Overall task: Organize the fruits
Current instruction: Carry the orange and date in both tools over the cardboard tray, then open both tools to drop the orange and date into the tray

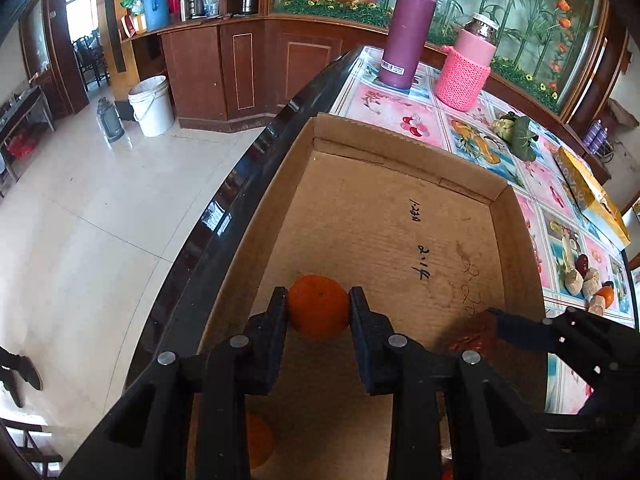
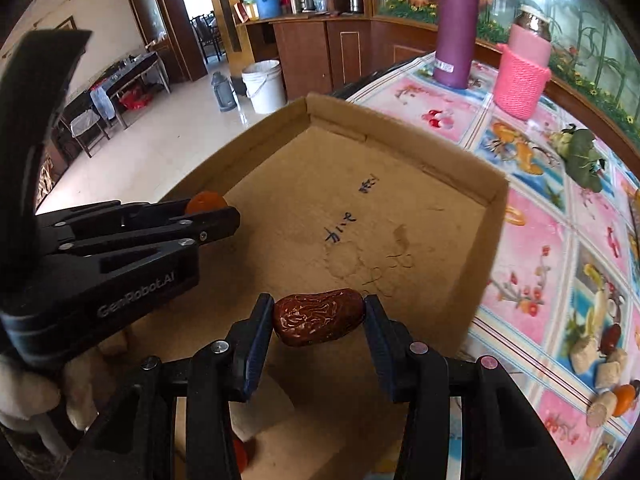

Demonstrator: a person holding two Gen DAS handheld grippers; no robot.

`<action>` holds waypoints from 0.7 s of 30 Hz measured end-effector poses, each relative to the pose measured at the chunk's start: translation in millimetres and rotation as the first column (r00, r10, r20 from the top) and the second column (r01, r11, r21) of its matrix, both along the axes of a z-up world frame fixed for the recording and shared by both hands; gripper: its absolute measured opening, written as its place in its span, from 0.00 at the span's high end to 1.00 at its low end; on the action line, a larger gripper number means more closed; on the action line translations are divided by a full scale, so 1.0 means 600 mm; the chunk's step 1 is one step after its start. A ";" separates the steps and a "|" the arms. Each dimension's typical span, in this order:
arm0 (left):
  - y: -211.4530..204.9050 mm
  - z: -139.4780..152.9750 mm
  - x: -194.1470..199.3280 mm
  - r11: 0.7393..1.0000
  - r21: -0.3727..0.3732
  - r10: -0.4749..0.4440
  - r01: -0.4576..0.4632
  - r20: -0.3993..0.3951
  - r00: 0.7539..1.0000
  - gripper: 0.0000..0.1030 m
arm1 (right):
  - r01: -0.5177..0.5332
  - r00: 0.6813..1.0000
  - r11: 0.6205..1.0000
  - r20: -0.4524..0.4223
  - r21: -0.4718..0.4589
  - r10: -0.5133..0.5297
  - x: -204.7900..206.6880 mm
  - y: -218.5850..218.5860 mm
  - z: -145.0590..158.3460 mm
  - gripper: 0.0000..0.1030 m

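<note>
Clamping a small orange [image 1: 319,306] between the two pads of the left gripper [image 1: 319,308], pads pressing on its left and right flanks, fruit sitting right at the fingertips. Hovering over the cardboard box [image 1: 404,148], above the near-left part of its floor, close to the left wall. Showing in the right wrist view as an orange sliver [image 2: 206,201] past the tip of the left gripper [image 2: 224,216].

Pinching a wrinkled red date [image 2: 318,322] lengthwise in the right gripper [image 2: 319,320], one pad on each end, jaws held partly apart by the fruit's length. Hanging over the box [image 2: 400,128] floor too, nearer its front edge, to the right of the orange and well apart from it.

Lying below the left gripper on the near floor of the box: a second orange [image 1: 258,442], partly hidden by the finger frame.

Standing beyond the far wall of the box: purple flask [image 1: 408,28] and pink knitted-sleeve bottle [image 1: 466,68].
</note>
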State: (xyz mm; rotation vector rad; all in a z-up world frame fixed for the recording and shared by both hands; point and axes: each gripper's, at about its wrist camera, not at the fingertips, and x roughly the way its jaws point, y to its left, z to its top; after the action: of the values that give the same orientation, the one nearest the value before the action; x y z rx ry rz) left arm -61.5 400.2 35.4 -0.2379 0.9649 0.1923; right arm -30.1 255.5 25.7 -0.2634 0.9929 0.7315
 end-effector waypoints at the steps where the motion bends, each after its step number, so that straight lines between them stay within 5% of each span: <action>1: 0.001 0.000 0.000 1.000 -0.009 0.002 -0.002 0.002 1.000 0.71 | -0.006 1.000 1.000 0.001 -0.007 0.006 -0.001 0.005 -0.004 0.51; 5: 0.007 0.010 -0.009 0.999 -0.041 0.019 -0.018 0.033 0.999 0.56 | -0.011 1.000 1.000 -0.002 -0.003 0.011 -0.005 0.014 -0.010 0.48; 7: 0.006 0.019 -0.013 0.999 -0.048 0.028 -0.025 0.052 0.998 0.54 | -0.010 1.000 1.000 -0.001 0.008 0.010 -0.006 0.013 -0.009 0.38; 16: -0.008 0.076 -0.071 0.992 -0.105 0.087 -0.072 0.144 0.986 0.41 | 0.031 0.999 0.994 0.029 0.104 -0.034 -0.023 -0.042 0.040 0.35; 21: -0.063 0.095 -0.094 0.994 -0.102 0.044 -0.027 0.175 0.984 0.37 | 0.072 0.997 0.988 0.028 0.139 -0.077 -0.040 -0.103 0.055 0.35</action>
State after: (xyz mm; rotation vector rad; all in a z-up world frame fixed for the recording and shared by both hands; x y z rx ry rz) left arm -117.7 362.4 92.4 -0.3576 0.7945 0.1534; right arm -54.1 193.6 58.5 -0.1168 0.9115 0.7222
